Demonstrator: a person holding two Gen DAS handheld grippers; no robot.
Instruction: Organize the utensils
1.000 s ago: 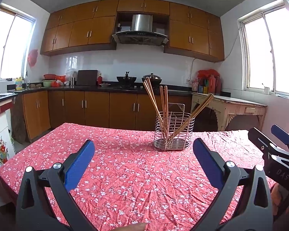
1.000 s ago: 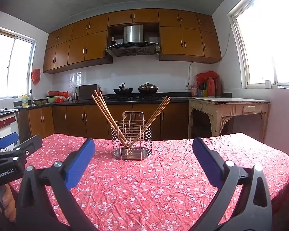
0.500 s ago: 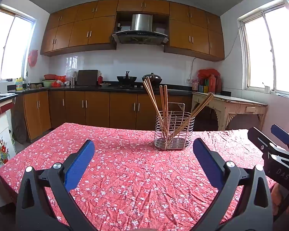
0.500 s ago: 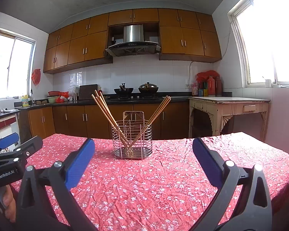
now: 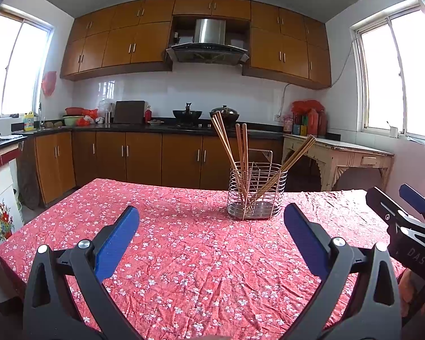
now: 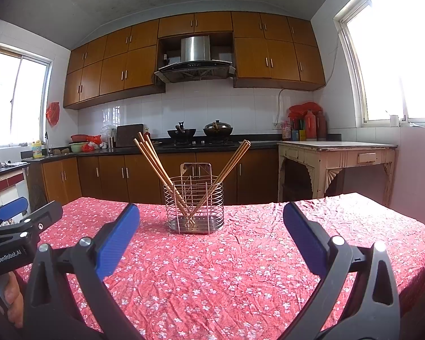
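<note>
A wire utensil holder stands upright on the table's red floral cloth, toward the far side. It also shows in the right wrist view. Several wooden chopsticks lean in it, some to the left, some to the right. My left gripper is open and empty, held above the cloth well short of the holder. My right gripper is open and empty too, to the right of the left one. Each gripper shows at the edge of the other's view.
Behind the table are brown kitchen cabinets with a counter, two woks and a range hood. A pale wooden side table stands at the right by a window. The table's front-left corner is close.
Both grippers have stayed open and almost still. A fingertip seen at the bottom edge of the left wrist view a second ago is gone.
</note>
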